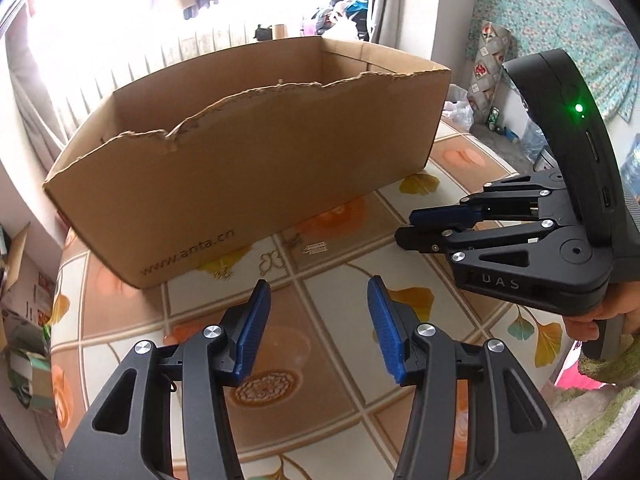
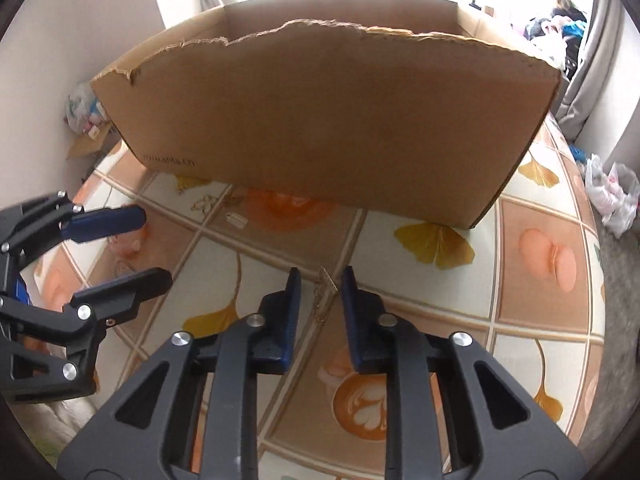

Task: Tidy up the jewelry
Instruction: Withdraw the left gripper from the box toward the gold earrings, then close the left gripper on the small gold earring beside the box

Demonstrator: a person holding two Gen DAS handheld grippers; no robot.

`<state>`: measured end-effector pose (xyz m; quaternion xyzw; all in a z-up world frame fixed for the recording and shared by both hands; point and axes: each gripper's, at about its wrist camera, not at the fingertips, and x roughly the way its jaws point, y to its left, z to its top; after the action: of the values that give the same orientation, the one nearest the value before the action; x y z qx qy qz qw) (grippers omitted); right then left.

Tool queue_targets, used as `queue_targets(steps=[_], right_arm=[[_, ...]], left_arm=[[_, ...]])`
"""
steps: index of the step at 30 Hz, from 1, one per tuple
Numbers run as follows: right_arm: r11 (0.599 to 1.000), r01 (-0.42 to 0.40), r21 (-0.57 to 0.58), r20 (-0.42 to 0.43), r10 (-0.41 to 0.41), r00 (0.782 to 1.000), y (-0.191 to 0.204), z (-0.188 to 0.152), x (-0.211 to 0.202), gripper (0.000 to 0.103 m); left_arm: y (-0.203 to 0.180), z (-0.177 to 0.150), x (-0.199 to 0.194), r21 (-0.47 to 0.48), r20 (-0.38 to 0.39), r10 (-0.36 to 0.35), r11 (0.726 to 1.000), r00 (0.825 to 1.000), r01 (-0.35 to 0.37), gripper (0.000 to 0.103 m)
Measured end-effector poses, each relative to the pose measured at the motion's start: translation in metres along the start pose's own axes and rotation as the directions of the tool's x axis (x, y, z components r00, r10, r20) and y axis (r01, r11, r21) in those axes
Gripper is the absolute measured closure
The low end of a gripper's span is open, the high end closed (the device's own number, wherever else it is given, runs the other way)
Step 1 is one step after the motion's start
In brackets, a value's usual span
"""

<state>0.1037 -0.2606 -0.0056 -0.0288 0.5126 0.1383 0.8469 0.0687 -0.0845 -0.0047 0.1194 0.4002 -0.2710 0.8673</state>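
A cardboard box point(image 1: 248, 152) with a torn front rim stands on the patterned tablecloth; it also shows in the right wrist view point(image 2: 328, 120). Small jewelry pieces lie in front of it: a gold butterfly piece point(image 1: 272, 262), a small gold piece point(image 1: 222, 272) and a silver comb-like clip point(image 1: 316, 247). My left gripper point(image 1: 318, 292) is open and empty, just short of them. My right gripper point(image 2: 322, 280) is partly open, its fingers either side of a thin gold chain piece point(image 2: 326, 288) that hangs between them. It is seen from the side in the left wrist view point(image 1: 404, 226).
The round table's edge point(image 2: 596, 264) curves on the right, with plastic bags point(image 2: 612, 192) on the floor beyond. Cardboard and clutter point(image 1: 24, 312) lie left of the table. A radiator and window stand behind the box.
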Motion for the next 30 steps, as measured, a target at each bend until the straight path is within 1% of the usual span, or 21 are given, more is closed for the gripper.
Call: queue_targets(steps=[1, 3, 5, 8, 12, 14, 19, 23, 27, 30], right_arm=[[1.0, 0.007, -0.004, 0.001, -0.007, 1.0, 0.0, 0.0, 0.0, 0.095], [1.0, 0.004, -0.003, -0.001, -0.004, 1.0, -0.002, 0.0, 0.0, 0.101], [1.0, -0.011, 0.01, -0.005, 0.011, 1.0, -0.005, -0.001, 0.0, 0.101], [1.0, -0.014, 0.024, -0.006, 0.014, 1.0, -0.009, -0.004, -0.001, 0.101], [0.998, -0.019, 0.054, -0.007, 0.019, 1.0, -0.017, -0.007, -0.005, 0.101], [0.997, -0.025, 0.071, -0.008, 0.025, 1.0, -0.02, -0.008, -0.005, 0.101], [0.994, -0.042, 0.099, -0.004, 0.043, 0.999, -0.023, -0.009, -0.006, 0.101], [0.994, -0.044, 0.1, 0.0, 0.044, 0.999, -0.022, -0.011, -0.008, 0.101], [0.993, -0.051, 0.104, 0.006, 0.051, 0.999, -0.025, -0.012, -0.011, 0.101], [0.993, -0.053, 0.106, 0.009, 0.053, 0.999, -0.026, -0.013, -0.012, 0.101]], left_arm=[[-0.001, 0.001, 0.002, 0.004, 0.0, -0.004, 1.0, 1.0, 0.004, 0.055], [-0.001, 0.004, 0.008, 0.008, -0.001, -0.015, 1.0, 1.0, 0.015, 0.059], [-0.001, 0.007, 0.012, 0.008, 0.0, -0.02, 1.0, 1.0, 0.02, 0.061], [0.0, 0.012, 0.019, 0.006, -0.002, -0.033, 0.999, 0.999, 0.033, 0.066], [0.001, 0.019, 0.029, -0.001, -0.01, -0.039, 0.999, 0.999, 0.039, 0.076], [0.003, 0.021, 0.032, -0.007, -0.013, -0.048, 0.999, 0.999, 0.048, 0.079], [0.005, 0.023, 0.039, -0.024, -0.028, -0.051, 0.998, 0.998, 0.05, 0.08], [0.011, 0.023, 0.045, -0.06, -0.055, -0.059, 0.997, 0.997, 0.056, 0.08], [0.014, 0.025, 0.046, -0.074, -0.048, -0.06, 0.996, 0.997, 0.057, 0.08], [0.012, 0.026, 0.047, -0.063, -0.042, -0.051, 0.997, 0.998, 0.048, 0.08]])
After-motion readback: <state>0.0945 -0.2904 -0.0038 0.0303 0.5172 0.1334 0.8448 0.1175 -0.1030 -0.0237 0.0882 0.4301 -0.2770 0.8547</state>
